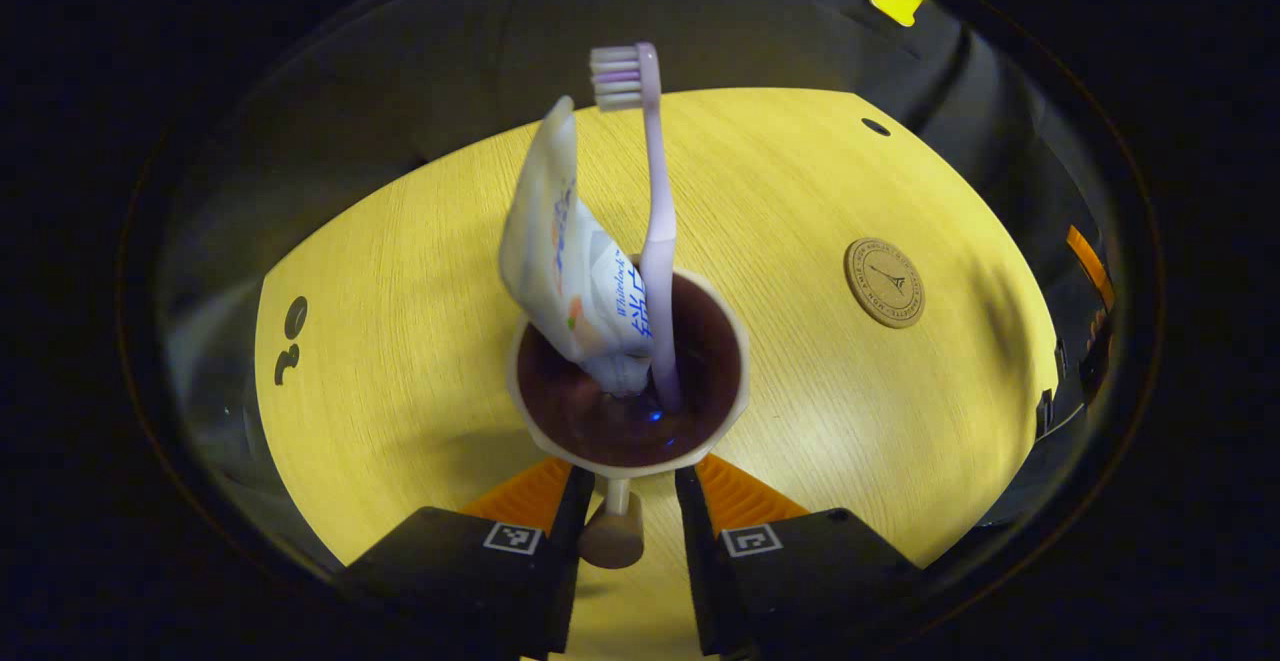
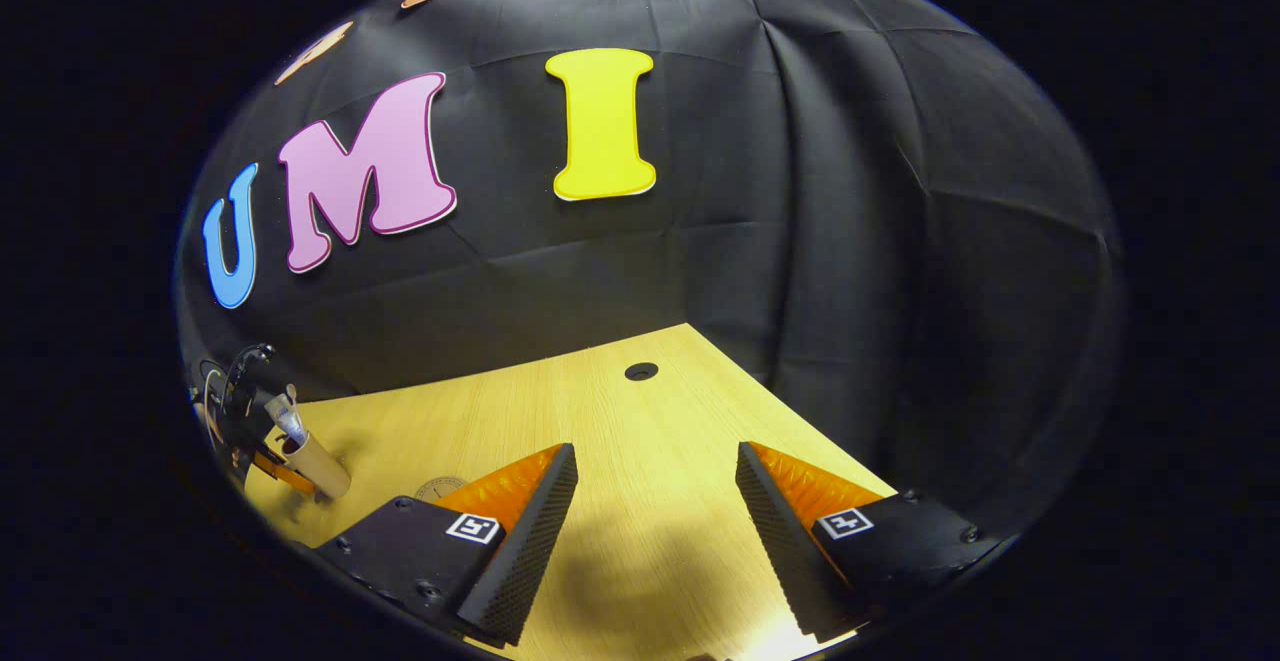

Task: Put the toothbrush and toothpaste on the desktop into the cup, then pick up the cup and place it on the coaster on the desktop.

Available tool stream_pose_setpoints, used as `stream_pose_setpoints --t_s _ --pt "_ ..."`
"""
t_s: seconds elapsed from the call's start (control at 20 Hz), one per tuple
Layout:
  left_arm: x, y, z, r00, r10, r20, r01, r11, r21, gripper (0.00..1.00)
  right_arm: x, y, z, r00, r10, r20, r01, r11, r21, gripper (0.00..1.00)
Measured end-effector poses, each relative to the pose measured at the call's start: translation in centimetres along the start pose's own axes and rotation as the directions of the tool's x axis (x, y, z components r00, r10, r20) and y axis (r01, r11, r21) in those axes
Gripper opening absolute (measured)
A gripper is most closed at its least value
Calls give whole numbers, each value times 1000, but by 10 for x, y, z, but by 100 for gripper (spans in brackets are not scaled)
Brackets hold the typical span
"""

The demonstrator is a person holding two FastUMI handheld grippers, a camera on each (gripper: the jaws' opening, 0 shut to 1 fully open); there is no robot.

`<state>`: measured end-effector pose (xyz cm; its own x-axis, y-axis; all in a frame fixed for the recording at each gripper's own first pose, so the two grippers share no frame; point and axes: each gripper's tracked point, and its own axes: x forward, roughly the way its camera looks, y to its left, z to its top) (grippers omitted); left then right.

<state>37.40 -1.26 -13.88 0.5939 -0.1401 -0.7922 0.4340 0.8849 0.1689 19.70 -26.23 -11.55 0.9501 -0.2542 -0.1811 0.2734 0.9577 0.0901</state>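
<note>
My left gripper [image 1: 628, 501] is wearing black blocky housings, each carrying a small square black-and-white marker. My right gripper [image 2: 655, 541] is showing the same black bodies and square markers, round screw heads at the corners, and wedge-shaped jaws with finely ribbed inner faces.

Bright overhead light on the desktop [image 1: 800, 191]; soft shadows, fisheye-bent edges.

A: Count, left gripper view?
B: One cup [image 1: 628, 381]. In it, one toothbrush [image 1: 655, 231] and one toothpaste tube [image 1: 575, 261]. One round coaster [image 1: 884, 282] on the desktop [image 1: 800, 421].
A: Holes in the desktop?
B: One small round hole [image 1: 875, 127] logged near the far edge.
A: Right gripper view?
B: Same single cup, far left; contents too small to count.
</note>
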Motion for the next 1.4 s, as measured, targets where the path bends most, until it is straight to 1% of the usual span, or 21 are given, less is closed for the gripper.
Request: stream_pose_setpoints --t_s 0.05,0.1,0.15,0.45,0.55,0.65,0.8,0.85,1.0,1.15,1.2,1.25,1.35,1.4 --pt "0 0 -1 1000 5 -13 -5 1000 -6 49 -2 -1 -3 1000 -3 -10 3 1000 16 98" --pt "-1 0 -2 1000 12 -22 -13 1000 -16 36 -4 -1 -5 1000 -4 -17 5 999 39 98" --pt "0 -1 -3 999 20 -28 -21 1000 -23 31 -5 -1 -6 1000 -6 -22 7 998 64 98" --pt "2 -10 -6 999 46 -7 -46 994 -101 28 -22 0 -4 998 -24 -53 32 989 144 98" --pt "-2 -10 -6 998 55 20 -52 988 -146 27 -29 4 -2 998 -19 -59 27 990 139 98" --pt "-3 -16 -7 998 43 48 -33 979 -199 26 -36 7 0 998 -11 -64 19 992 124 98" --pt "-6 -20 -7 997 40 68 -23 973 -231 26 -41 11 1 997 0 -71 9 992 126 98" --pt "-9 -20 -7 996 43 75 -24 973 -231 26 -42 13 1 997 5 -74 5 992 128 98" --pt "-23 -21 3 992 57 111 -35 981 -192 25 -44 19 -2 996 22 -82 -12 992 123 98" --pt "-36 -35 19 989 40 144 -16 986 -167 25 -49 25 -3 996 44 -83 -34 993 110 98" --pt "-39 -41 26 987 35 155 -11 988 -154 30 -50 27 -4 995 50 -84 -41 993 111 98" --pt "-42 -48 33 986 30 166 -7 990 -138 25 -53 28 -6 995 57 -87 -46 992 114 98" --pt "-49 -60 45 983 19 181 -1 995 -100 25 -55 29 -9 994 65 -92 -54 991 122 98" --pt "-49 -68 51 982 13 186 3 997 -82 21 -56 30 -10 993 69 -96 -57 991 125 98"
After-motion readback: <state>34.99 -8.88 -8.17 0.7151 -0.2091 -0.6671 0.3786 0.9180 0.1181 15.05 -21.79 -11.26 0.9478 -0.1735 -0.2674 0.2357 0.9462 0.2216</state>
